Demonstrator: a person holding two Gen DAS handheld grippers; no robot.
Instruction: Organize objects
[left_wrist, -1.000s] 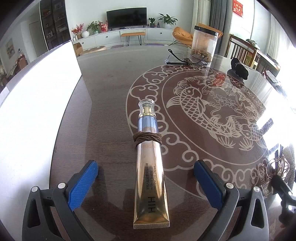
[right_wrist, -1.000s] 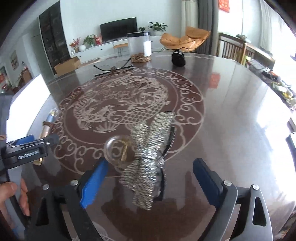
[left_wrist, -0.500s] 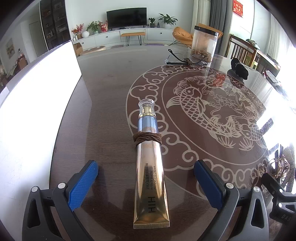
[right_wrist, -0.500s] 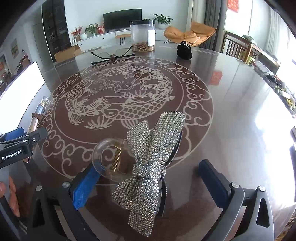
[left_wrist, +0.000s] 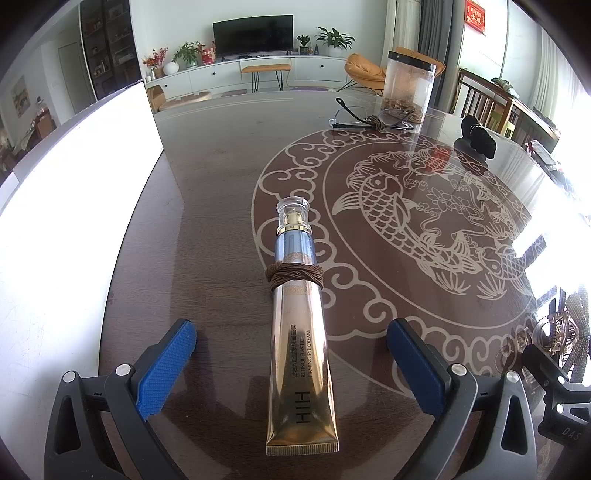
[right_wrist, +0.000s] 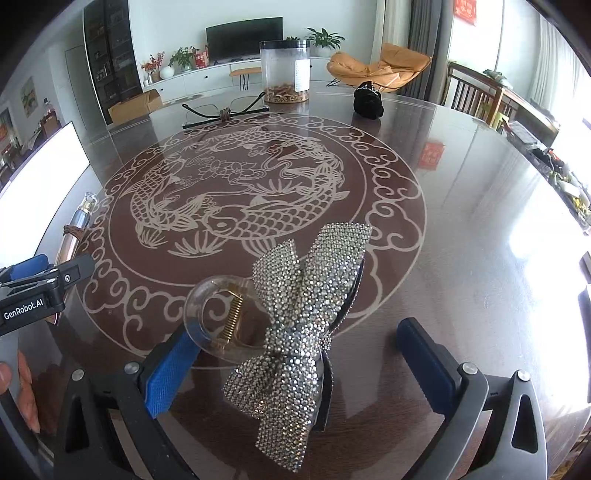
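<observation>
You have one gold eye-cream tube (left_wrist: 301, 354), one rhinestone bow hair clip (right_wrist: 299, 314), one pair of black-framed glasses (right_wrist: 225, 112), one clear plastic jar (right_wrist: 285, 72), one black scrunchie (right_wrist: 367, 101).

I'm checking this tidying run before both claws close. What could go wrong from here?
1. The right claw stands open around the rhinestone bow hair clip. Its left pad seems to touch the clear round handle; closing there might spring the clip or let it slip.
2. The gold eye-cream tube lies between the open left claw's pads. A squeeze could dent it or shift the brown hair tie.
3. The glossy glass tabletop may let both slide.
</observation>
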